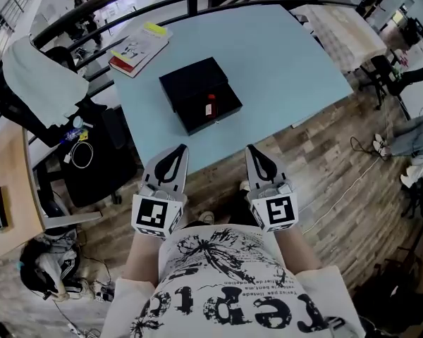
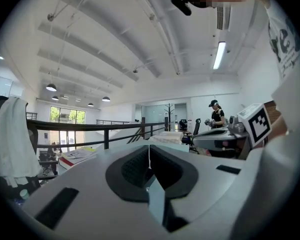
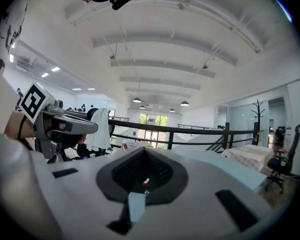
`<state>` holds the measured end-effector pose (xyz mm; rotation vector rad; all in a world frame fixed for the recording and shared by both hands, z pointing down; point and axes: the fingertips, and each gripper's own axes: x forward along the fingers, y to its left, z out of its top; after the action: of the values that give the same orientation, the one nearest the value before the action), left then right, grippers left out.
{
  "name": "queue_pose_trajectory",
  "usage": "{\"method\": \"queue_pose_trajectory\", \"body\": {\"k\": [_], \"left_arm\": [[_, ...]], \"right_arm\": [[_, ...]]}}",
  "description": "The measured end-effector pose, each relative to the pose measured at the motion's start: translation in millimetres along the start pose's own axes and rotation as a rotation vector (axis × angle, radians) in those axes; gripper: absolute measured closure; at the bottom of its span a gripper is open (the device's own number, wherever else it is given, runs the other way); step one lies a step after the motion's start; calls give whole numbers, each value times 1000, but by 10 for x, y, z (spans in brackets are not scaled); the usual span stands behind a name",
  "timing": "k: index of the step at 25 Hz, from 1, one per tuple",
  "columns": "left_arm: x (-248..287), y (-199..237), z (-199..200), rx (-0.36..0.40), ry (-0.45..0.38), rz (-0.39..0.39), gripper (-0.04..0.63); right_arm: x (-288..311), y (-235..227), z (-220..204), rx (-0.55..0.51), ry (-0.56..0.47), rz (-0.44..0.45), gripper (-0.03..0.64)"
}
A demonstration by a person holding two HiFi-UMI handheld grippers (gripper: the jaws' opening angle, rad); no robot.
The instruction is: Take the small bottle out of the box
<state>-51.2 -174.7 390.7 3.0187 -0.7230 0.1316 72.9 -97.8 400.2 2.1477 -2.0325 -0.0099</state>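
In the black box [image 1: 191, 83] lies the small bottle [image 1: 209, 108]; left gripper [image 1: 179, 151] and right gripper [image 1: 253, 151] jaws together.

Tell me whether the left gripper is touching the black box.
Apart. The head view shows the left gripper, shut, by the near edge of the table, with bare blue surface between its tips and the black box.
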Motion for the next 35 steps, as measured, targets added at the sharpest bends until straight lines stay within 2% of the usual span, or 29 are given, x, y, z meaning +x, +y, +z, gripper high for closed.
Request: {"method": "queue_pose_trajectory", "body": {"k": [5, 11, 17, 22, 26, 29, 35], "left_arm": [[420, 185, -111, -9, 26, 80, 574], [1024, 309, -151, -50, 63, 214, 574], [1646, 362, -250, -109, 142, 349, 574], [2015, 397, -629, -160, 262, 467, 574], [2247, 372, -1068, -246, 405, 482, 569], [2384, 368, -1378, -269, 507, 462, 490], [2633, 383, -1924, -281, 717, 377, 381]], "right_arm": [[499, -276, -78, -7, -9, 84, 609], [1123, -774, -78, -24, -29, 241, 607], [1641, -1293, -125, -42, -5, 394, 607], [1911, -1574, -201, -62, -13, 502, 609], [2051, -1688, -325, -67, 5, 568, 608], [2122, -1718, -424, -65, 19, 599, 607], [2232, -1755, -554, -42, 39, 625, 607]]}}
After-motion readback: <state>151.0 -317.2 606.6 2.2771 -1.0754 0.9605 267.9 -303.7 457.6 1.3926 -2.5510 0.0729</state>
